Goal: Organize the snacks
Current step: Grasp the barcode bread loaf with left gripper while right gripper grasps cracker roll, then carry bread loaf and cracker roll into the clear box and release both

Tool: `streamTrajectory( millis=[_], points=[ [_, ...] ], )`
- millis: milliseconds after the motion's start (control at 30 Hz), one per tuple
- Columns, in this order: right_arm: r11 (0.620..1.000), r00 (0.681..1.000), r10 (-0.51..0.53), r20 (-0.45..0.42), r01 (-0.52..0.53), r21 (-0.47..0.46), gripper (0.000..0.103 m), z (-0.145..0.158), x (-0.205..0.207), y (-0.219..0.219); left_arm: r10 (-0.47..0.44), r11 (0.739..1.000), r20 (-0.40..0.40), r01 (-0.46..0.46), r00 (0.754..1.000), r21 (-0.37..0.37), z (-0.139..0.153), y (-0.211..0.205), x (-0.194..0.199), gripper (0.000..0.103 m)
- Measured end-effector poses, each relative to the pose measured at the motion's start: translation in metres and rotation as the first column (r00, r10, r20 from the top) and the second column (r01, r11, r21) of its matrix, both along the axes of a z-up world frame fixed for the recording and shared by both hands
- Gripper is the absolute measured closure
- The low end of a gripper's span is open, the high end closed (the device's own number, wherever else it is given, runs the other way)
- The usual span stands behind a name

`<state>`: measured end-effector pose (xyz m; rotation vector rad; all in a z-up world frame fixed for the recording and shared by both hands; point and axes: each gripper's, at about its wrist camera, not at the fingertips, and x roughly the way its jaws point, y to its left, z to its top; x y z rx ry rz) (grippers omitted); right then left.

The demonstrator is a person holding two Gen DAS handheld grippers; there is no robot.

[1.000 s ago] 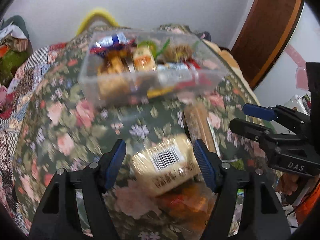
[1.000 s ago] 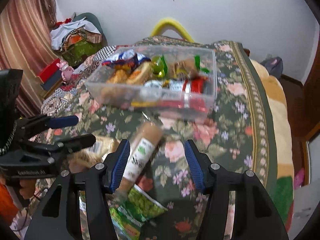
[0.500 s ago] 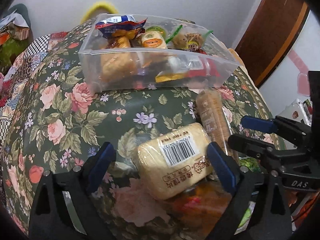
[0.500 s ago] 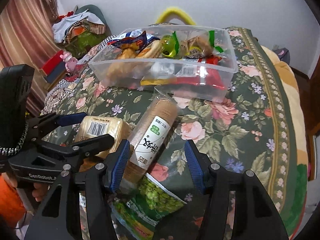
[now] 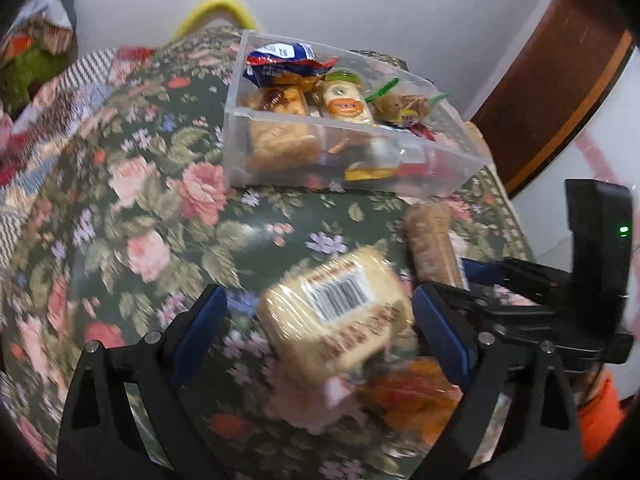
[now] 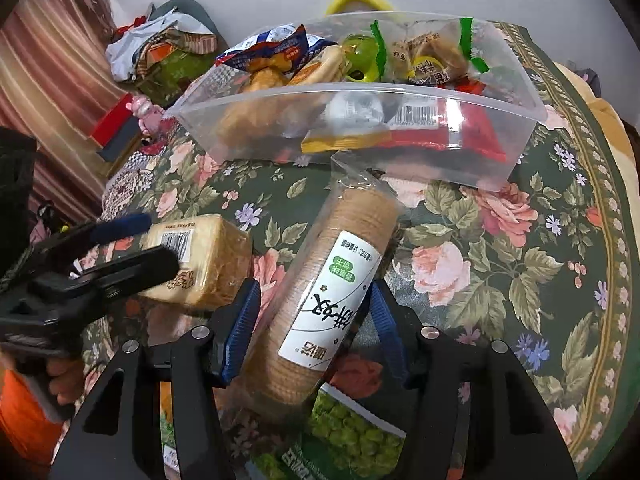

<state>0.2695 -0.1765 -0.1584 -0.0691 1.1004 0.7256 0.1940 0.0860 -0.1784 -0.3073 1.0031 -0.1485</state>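
I am holding my right gripper (image 6: 314, 330) with its fingers (image 6: 240, 324) spread around the cracker sleeve (image 6: 332, 292), which is lying on the floral cloth (image 6: 520, 280) and pointing toward 12 o'clock. The clear snack bin (image 6: 400, 92) is sitting at 12 o'clock. At 9 o'clock, my left gripper (image 6: 132, 246) is straddling the wrapped cake block (image 6: 208, 264). A green pea packet (image 6: 352, 436) is lying at 6 o'clock.
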Motion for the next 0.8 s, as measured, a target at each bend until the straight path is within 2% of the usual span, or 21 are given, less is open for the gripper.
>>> streamTrajectory(
  millis=[100, 233, 433, 467, 533, 600, 700, 800],
  points=[
    [1.0, 1.0, -0.011, -0.004, 0.011, 0.012, 0.064, 0.001, 0.004, -0.003, 0.018, 1.0, -0.023, -0.018, 1.0, 0.009, -0.004, -0.005, 0.003, 0.008],
    [0.999, 0.999, -0.039, 0.001, 0.039, 0.034, 0.071, 0.005, 0.011, -0.006, 0.022, 1.0, -0.069, -0.021, 0.997, 0.017, -0.014, -0.016, 0.011, 0.008],
    [1.0, 0.999, -0.021, 0.034, 0.021, 0.005, 0.071, 0.008, 0.017, -0.007, 0.024, 0.997, -0.111, -0.015, 0.993, 0.082, -0.029, -0.032, 0.027, 0.008],
    [1.0, 0.999, -0.017, 0.034, 0.017, 0.004, 0.071, 0.008, 0.017, -0.007, 0.027, 0.994, -0.122, -0.014, 0.992, 0.11, -0.034, -0.035, 0.03, 0.008],
    [1.0, 0.999, -0.006, 0.034, 0.006, -0.004, 0.069, 0.007, 0.015, -0.009, 0.027, 0.987, -0.094, -0.011, 0.995, 0.163, -0.036, -0.04, 0.03, 0.008],
    [1.0, 1.0, 0.001, 0.03, 0.0, -0.009, 0.067, 0.006, 0.016, -0.008, 0.014, 0.983, -0.078, 0.0, 0.997, 0.184, -0.037, -0.043, 0.029, 0.009],
    [0.999, 0.999, 0.024, 0.024, -0.023, -0.033, 0.064, -0.002, 0.013, -0.004, 0.017, 0.981, -0.047, -0.008, 0.999, 0.196, -0.036, -0.042, 0.024, 0.012],
    [0.999, 0.999, 0.025, 0.039, -0.024, -0.04, 0.066, -0.002, 0.012, -0.002, 0.027, 0.982, -0.024, -0.022, 0.999, 0.19, -0.035, -0.035, 0.017, 0.014]
  ],
)
